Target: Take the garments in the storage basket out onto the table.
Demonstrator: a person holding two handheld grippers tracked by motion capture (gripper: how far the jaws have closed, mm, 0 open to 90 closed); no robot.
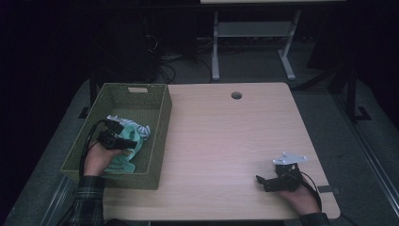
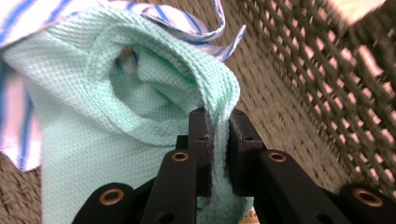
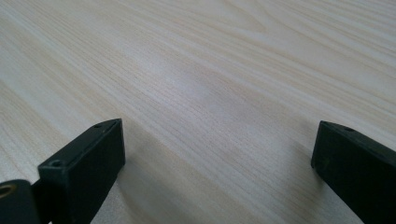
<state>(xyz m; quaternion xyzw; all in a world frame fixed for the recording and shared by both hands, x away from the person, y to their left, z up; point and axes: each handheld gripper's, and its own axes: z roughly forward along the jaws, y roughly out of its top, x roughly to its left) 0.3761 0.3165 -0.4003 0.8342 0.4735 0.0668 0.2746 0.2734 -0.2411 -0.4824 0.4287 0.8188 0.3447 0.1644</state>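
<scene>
- In the centre of the high view you have a light wooden table (image 1: 235, 141) with rounded corners and a round cable hole (image 1: 236, 95) near its far edge.
- Grey floor (image 1: 263, 66) runs beyond it.
- At upper centre stands a white desk frame (image 1: 251, 30), with dark cables (image 1: 164, 66) lying to its left.
- The upper corners are too dark for you to read.
</scene>
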